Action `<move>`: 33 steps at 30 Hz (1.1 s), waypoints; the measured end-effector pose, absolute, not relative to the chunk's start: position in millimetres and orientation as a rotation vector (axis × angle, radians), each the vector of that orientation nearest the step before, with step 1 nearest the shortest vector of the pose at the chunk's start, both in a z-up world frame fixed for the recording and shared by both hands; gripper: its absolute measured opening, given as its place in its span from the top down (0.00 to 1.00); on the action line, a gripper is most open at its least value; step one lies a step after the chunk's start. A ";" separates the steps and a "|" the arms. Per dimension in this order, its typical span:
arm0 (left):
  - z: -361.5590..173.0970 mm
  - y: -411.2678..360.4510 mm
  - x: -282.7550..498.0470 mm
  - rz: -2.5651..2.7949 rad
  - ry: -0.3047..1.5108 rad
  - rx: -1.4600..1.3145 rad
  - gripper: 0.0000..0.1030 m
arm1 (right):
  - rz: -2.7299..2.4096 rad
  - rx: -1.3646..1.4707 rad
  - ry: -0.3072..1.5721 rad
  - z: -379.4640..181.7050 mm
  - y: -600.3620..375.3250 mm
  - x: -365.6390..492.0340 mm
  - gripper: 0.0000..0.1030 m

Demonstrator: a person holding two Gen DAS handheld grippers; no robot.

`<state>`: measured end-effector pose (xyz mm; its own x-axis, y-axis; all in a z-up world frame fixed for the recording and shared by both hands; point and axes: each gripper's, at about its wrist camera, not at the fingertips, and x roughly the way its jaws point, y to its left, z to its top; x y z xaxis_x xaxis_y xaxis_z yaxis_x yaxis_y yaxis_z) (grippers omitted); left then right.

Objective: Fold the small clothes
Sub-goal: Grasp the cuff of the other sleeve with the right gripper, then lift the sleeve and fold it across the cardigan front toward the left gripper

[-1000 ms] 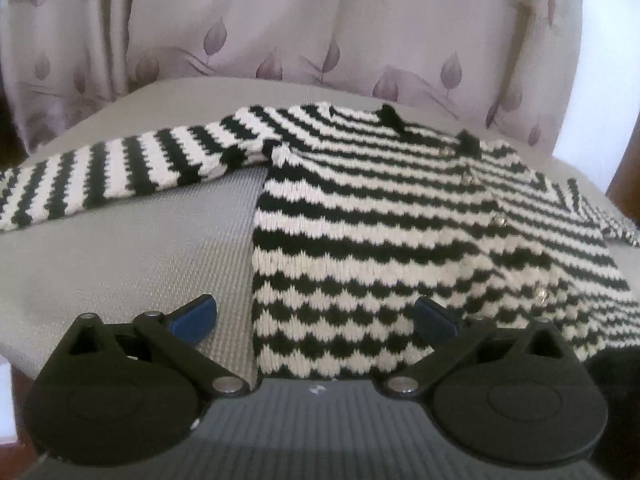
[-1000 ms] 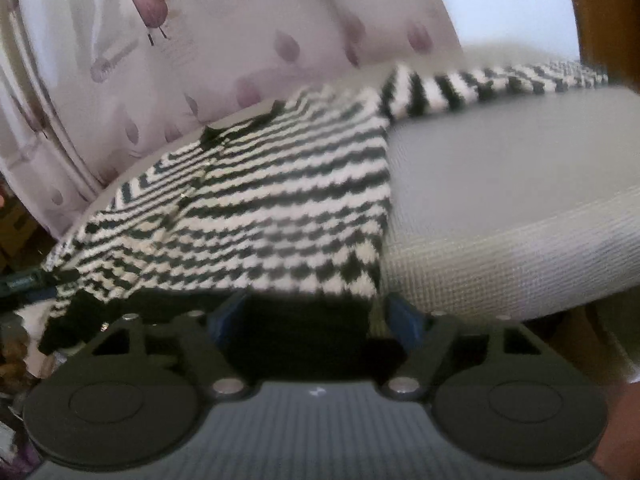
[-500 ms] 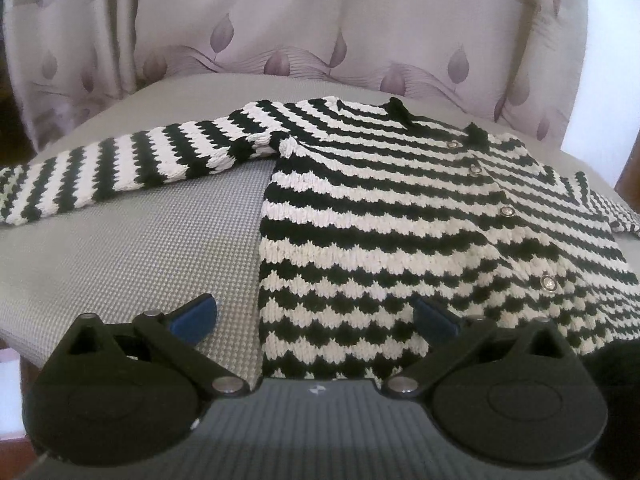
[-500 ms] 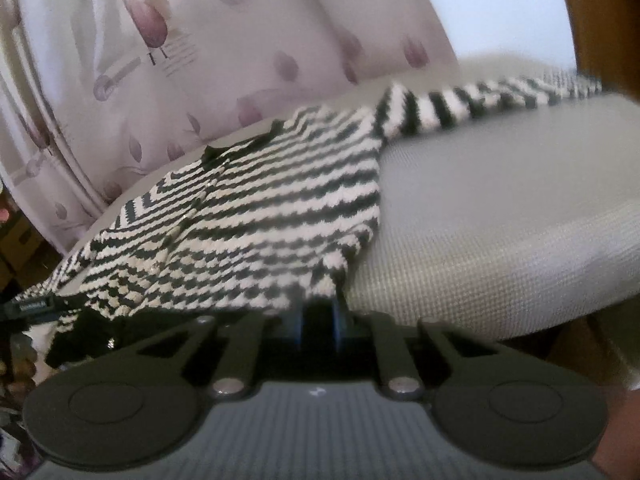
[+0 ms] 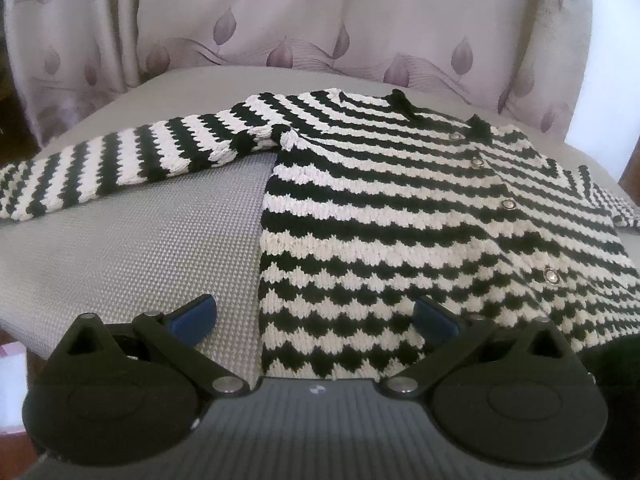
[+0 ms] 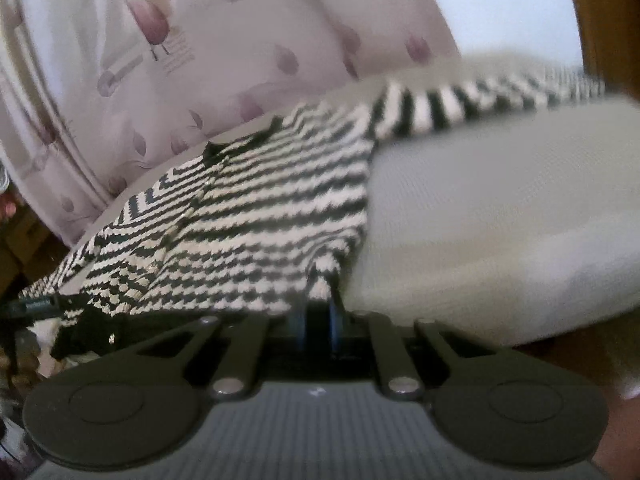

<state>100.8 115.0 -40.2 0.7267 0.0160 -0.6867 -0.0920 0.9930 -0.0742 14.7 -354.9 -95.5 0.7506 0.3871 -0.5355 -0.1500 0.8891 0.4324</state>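
A small black-and-white striped knit cardigan [image 5: 400, 216] with metal snap buttons lies flat on a grey cushioned surface [image 5: 140, 248], sleeves spread out to each side. My left gripper [image 5: 316, 316] is open, its blue-tipped fingers straddling the cardigan's near left hem corner without pressing it. In the right wrist view the same cardigan [image 6: 256, 208] is blurred. There my right gripper [image 6: 318, 320] is shut on the cardigan's near right hem corner, and the knit puckers up into the blue pads.
A pale curtain [image 5: 320, 20] with purple leaf print hangs behind the cushion. The cushion's front edge [image 6: 500, 288] drops away near my right gripper. Dark clutter [image 6: 28, 312] lies low at the left of the right wrist view. Bright window light [image 5: 612, 80] shows at far right.
My right gripper's jaws came together on the hem corner, then drew it slightly up and sideways, bunching the knit. My left gripper stayed open in about the same place.
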 end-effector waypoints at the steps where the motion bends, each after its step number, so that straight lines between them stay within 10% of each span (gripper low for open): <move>1: -40.7 114.7 99.9 0.058 0.757 -0.105 0.00 | 0.284 0.351 0.649 -89.8 -361.8 11.6 0.93; 15: -21.3 92.8 110.3 0.013 0.627 -0.053 0.00 | 0.183 0.607 0.550 -71.0 -448.8 32.0 0.91; 18: -25.0 82.6 123.6 0.021 0.619 -0.022 0.00 | 0.138 0.715 0.546 -73.8 -488.0 67.1 0.44; 19: -27.5 80.5 127.9 0.023 0.629 -0.018 0.00 | 0.119 0.770 0.544 -78.1 -503.5 81.2 0.13; 20: -30.3 79.4 131.9 0.027 0.638 -0.021 0.00 | 0.110 0.821 0.530 -83.4 -516.1 92.5 0.06; 33: -38.8 93.1 185.6 0.092 0.674 -0.073 0.00 | -0.194 1.194 0.499 -159.2 -677.0 212.7 0.22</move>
<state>185.6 93.1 -38.8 0.7773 0.0616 -0.6261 -0.1089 0.9933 -0.0375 212.7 -677.0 -159.2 0.8759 0.1143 -0.4687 0.4013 0.3668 0.8393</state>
